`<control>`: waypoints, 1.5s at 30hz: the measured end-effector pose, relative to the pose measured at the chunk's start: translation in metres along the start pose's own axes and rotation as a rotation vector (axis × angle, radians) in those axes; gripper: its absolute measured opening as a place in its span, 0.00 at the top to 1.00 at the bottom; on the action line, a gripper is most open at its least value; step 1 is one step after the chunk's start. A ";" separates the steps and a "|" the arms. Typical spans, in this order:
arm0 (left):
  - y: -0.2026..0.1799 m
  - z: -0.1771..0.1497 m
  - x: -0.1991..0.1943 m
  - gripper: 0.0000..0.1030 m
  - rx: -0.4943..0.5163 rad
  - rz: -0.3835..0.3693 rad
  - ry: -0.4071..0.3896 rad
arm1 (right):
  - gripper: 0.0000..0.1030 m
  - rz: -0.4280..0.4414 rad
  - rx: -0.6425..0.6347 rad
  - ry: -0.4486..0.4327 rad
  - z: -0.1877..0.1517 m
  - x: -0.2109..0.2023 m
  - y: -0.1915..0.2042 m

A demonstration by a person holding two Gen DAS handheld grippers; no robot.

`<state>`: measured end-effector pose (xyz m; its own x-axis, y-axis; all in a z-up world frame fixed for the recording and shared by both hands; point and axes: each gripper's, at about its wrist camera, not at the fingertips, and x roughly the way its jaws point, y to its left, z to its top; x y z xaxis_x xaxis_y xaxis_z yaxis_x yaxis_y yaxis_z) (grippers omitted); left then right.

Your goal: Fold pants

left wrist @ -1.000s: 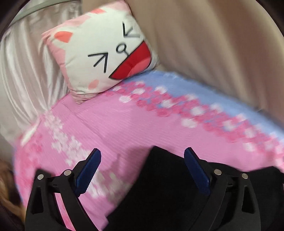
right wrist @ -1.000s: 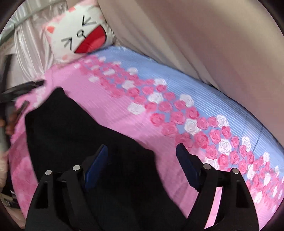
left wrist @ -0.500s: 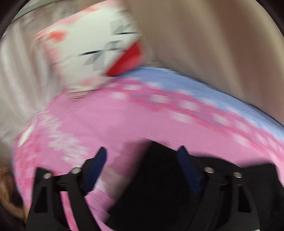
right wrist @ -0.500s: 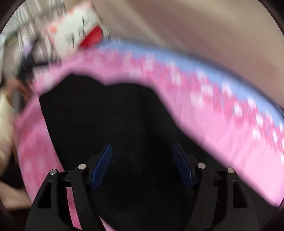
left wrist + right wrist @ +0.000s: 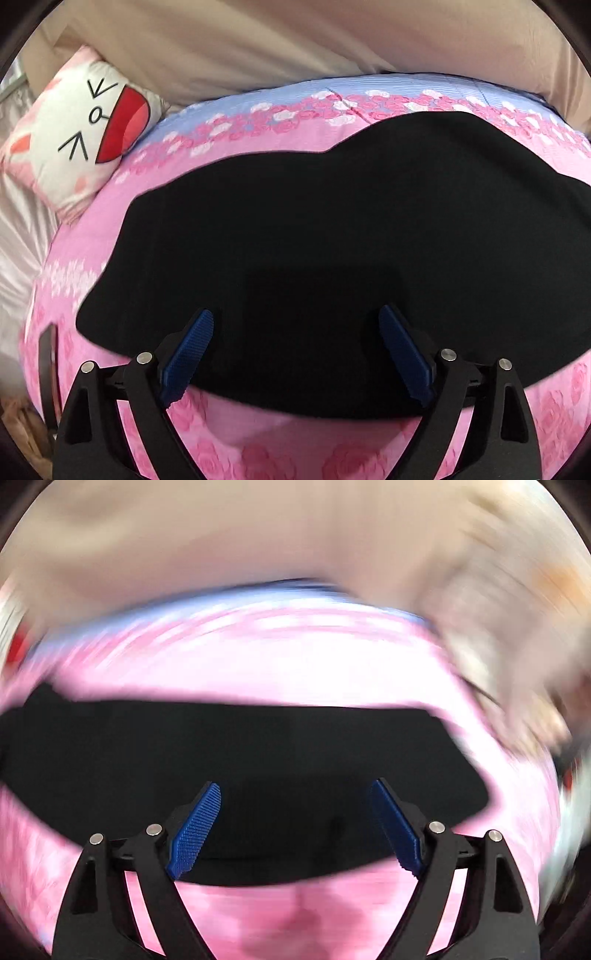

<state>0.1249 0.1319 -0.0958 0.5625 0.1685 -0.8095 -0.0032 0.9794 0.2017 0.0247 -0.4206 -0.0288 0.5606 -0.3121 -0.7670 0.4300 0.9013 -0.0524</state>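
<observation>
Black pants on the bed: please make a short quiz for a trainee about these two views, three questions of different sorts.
1. True or false: the black pants lie on a pink flowered bedspread.
2. The cat-face pillow in the left wrist view is: A) upper left B) lower right C) on the pants.
3. Fill in: the left gripper holds ____.

Key: 1 true; 2 A; 3 nothing, its blue pads stand apart.
</observation>
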 end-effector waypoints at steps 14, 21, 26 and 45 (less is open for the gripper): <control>-0.025 0.001 -0.009 0.13 -0.027 0.200 0.041 | 0.73 -0.029 -0.279 0.112 0.051 0.109 -0.017; -0.027 0.003 -0.009 0.11 -0.038 0.209 0.074 | 0.89 -0.028 -0.090 0.141 0.036 0.093 -0.091; -0.029 0.009 -0.020 0.11 -0.039 0.193 0.087 | 0.46 -0.035 -0.059 -0.044 0.037 0.038 -0.085; -0.023 0.008 -0.077 0.07 -0.150 0.007 -0.088 | 0.37 0.049 0.246 -0.050 -0.018 -0.018 -0.115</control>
<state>0.0884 0.0957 -0.0341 0.6322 0.1717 -0.7555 -0.1269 0.9849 0.1176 -0.0479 -0.5126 -0.0203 0.6169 -0.2899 -0.7317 0.5575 0.8172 0.1462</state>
